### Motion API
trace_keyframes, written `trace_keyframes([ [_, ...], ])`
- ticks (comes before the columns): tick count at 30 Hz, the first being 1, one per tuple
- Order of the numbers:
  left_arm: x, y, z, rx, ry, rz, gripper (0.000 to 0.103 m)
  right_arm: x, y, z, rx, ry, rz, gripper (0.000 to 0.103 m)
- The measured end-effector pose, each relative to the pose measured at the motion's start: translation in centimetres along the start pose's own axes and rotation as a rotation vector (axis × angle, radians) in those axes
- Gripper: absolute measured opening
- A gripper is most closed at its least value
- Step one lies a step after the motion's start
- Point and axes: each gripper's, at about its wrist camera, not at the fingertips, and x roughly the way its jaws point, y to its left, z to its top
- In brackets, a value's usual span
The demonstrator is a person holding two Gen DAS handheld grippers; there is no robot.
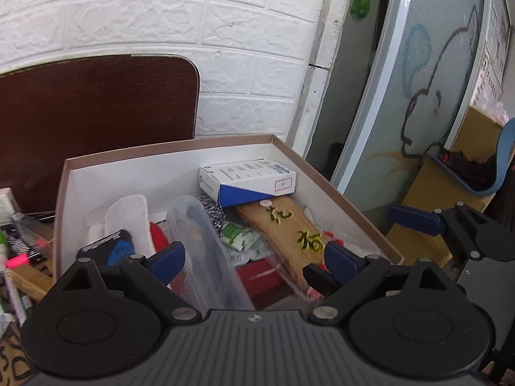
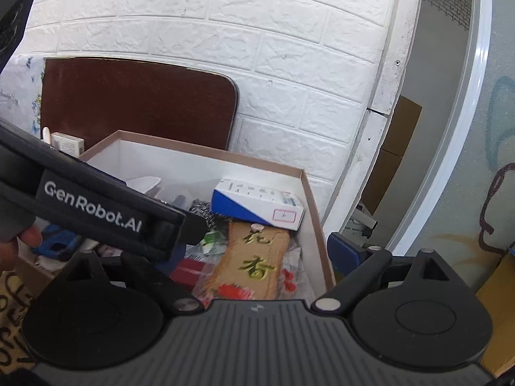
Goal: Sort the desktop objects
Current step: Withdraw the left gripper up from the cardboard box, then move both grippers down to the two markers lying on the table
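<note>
The left wrist view shows the whole storage box (image 1: 322,173), white inside with brown rims, and the clutter at 9 o'clock outside it: pink highlighters (image 1: 22,259) and pens. The right wrist view hides that side behind the left gripper's black body (image 2: 106,212), printed "GenRobot.AI", which crosses from 9 o'clock and covers the box's left half; a fingertip (image 2: 30,236) of the holding hand shows under it.

The left gripper (image 1: 254,260) hangs over the box's near edge, jaws wide apart and holding nothing. Between its blue pads lies a clear plastic case (image 1: 206,257); a tan woven pouch (image 1: 289,234) with green characters lies just inside the right pad. At 12 o'clock a white-and-blue carton (image 1: 248,181) rests on a steel scourer (image 1: 212,212), and a white cloth pad (image 1: 128,222) sits at 10 o'clock.

The right gripper (image 1: 415,220) shows at 3 o'clock in the left view, outside the box's right wall. One blue pad (image 2: 344,251) is visible in its own view; the other is hidden, so I cannot tell its spread.

A brown board (image 2: 138,103) leans on the white brick wall (image 2: 225,32) behind.
</note>
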Motion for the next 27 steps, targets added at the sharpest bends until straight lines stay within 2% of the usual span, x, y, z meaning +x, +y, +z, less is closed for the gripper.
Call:
trace_keyframes([
  [7, -3.4, -0.5, -2.7, 0.042, -0.020, 0.083, 0.096, -2.4, 2.1, -1.5, 0.035, -0.006, 0.035, 0.097],
  [16, -6.4, 0.6, -5.7, -0.037, 0.004, 0.077, 0.096, -5.3, 5.3, -3.0, 0.104, -0.020, 0.093, 0.097],
  [27, -9.0, 4.3, -9.5, -0.118, 0.035, 0.109, 0.096, -5.8, 10.5, -3.9, 0.084, 0.010, 0.195, 0.097],
])
